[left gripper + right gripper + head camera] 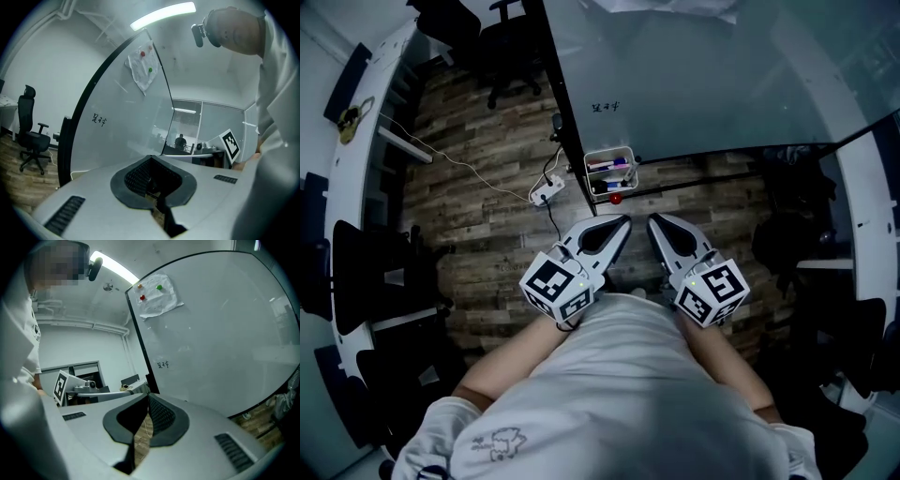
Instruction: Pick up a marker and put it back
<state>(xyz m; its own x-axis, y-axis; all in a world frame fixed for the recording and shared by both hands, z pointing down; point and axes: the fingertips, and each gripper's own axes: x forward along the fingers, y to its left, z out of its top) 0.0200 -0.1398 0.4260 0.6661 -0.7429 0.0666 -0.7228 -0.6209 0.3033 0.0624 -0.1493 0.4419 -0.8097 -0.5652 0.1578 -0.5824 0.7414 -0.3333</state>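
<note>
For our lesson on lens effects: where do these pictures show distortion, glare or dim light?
Head view: dim, dark toward the corners, the whiteboard bowed along its lower edge. Left gripper view: the ceiling light burns out white; the whiteboard edge curves. Right gripper view: same glare top left, whiteboard bulging round.

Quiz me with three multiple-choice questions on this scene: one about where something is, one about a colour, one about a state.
1. Where is the marker basket?
A) on the floor
B) at the whiteboard's lower edge
C) between a gripper's jaws

2. What colour is the basket?
A) white
B) red
C) black

3. How do the right gripper's jaws stand?
A) wide apart
B) shut on a marker
C) shut, nothing held

1 B: the head view shows it at the board's bottom edge.
2 A: its frame is white.
3 C: the right gripper view shows the tips together, nothing between.
</note>
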